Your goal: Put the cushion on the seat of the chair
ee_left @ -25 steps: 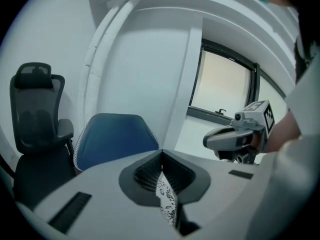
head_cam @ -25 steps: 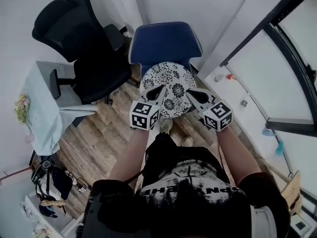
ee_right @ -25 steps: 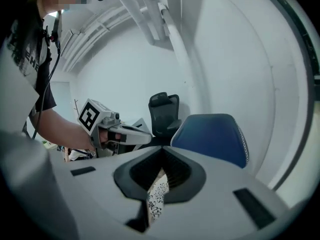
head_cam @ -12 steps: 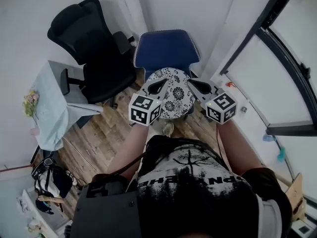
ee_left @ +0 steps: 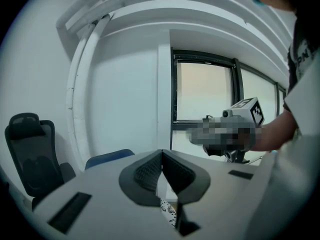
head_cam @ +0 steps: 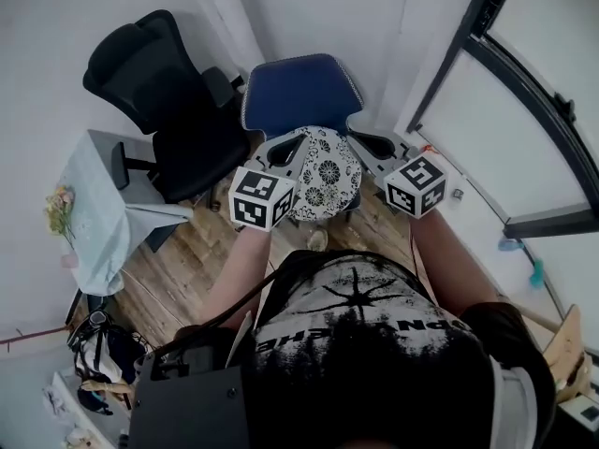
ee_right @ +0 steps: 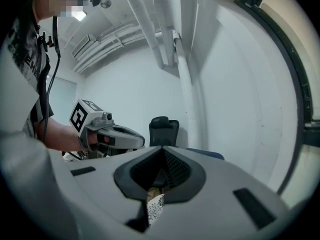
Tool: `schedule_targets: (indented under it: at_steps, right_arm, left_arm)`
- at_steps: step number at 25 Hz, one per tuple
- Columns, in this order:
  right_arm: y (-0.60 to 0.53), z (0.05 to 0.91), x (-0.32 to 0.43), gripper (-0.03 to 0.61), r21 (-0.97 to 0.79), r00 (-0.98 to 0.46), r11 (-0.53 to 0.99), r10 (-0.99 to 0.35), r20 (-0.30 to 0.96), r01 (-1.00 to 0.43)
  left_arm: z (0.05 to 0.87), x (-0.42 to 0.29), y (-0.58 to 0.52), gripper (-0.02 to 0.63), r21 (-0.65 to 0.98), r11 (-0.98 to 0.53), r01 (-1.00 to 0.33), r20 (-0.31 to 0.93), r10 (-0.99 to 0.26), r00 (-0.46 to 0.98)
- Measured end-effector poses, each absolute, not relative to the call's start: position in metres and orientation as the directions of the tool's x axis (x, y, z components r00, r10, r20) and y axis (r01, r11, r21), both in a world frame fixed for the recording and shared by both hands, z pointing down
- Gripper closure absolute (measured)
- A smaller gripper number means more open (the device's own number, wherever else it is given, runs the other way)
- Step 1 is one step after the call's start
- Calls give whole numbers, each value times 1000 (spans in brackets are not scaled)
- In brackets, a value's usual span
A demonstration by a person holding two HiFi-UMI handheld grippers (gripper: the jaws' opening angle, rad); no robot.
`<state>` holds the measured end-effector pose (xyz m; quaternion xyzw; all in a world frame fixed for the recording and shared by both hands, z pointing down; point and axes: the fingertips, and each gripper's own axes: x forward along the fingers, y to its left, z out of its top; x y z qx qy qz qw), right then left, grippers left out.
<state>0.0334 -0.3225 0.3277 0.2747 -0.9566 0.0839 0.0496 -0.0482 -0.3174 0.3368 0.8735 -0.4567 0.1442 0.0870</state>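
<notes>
**Cushion held between two closed grippers over the blue chair**

The left gripper (ee_left: pixel 162 155) has its jaws pressed together, with a strip of patterned fabric caught low between them. The right gripper (ee_right: pixel 163 153) is closed the same way, and a bit of the same fabric shows under its pads. Both are clamped on the cushion (head_cam: pixel 324 178), a round one with a black-and-white floral print. The left gripper grips its left rim and the right gripper its right rim, and it hangs stretched between the two.

From above, the cushion covers the front edge of the seat of the blue chair (head_cam: pixel 301 90). Whether it touches the seat cannot be told. The chair's back stands against the white wall (head_cam: pixel 337 12), near the room's corner.

Just left of the blue chair is a black office chair (head_cam: pixel 164 87), also on the wooden floor (head_cam: pixel 187 255). Further left is a desk (head_cam: pixel 94 218) under a pale cloth, with a small bunch of flowers (head_cam: pixel 58 204) at its far left edge. A dark bag (head_cam: pixel 98 354) lies on the floor below the desk. On the right, a large dark-framed window (head_cam: pixel 524 110) runs along that side of the room.
</notes>
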Motion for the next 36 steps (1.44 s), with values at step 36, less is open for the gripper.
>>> schedule_targets:
  at_steps: [36]
  right_arm:
    - [-315, 318, 31, 560, -96, -849, 848, -503, 159, -521]
  left_arm:
    - [326, -44, -305, 598, 58, -530, -846, 279, -805, 523]
